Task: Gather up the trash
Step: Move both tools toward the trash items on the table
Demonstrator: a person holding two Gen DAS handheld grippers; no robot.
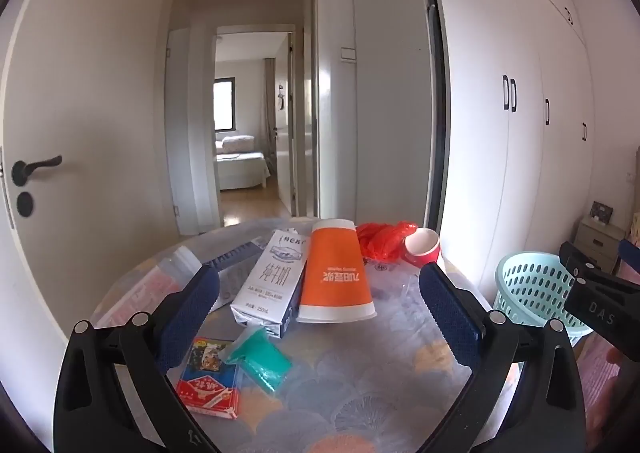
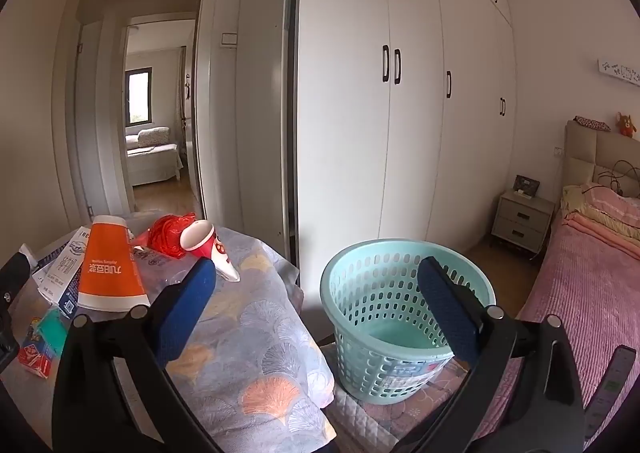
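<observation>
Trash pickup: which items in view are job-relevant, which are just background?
Job:
orange cup
milk carton
red bag
red cup
teal packet
red box
basket

Background:
bed
nightstand
wardrobe

White wardrobe (image 2: 420,125), pink bed (image 2: 592,261), open doorway (image 1: 248,113) to sunlit room.

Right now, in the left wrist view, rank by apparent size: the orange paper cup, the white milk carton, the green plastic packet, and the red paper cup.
Orange paper cup and white milk carton: alike, unranked.
Green plastic packet, though nearest.
Red paper cup, farthest, so unsure.
</observation>
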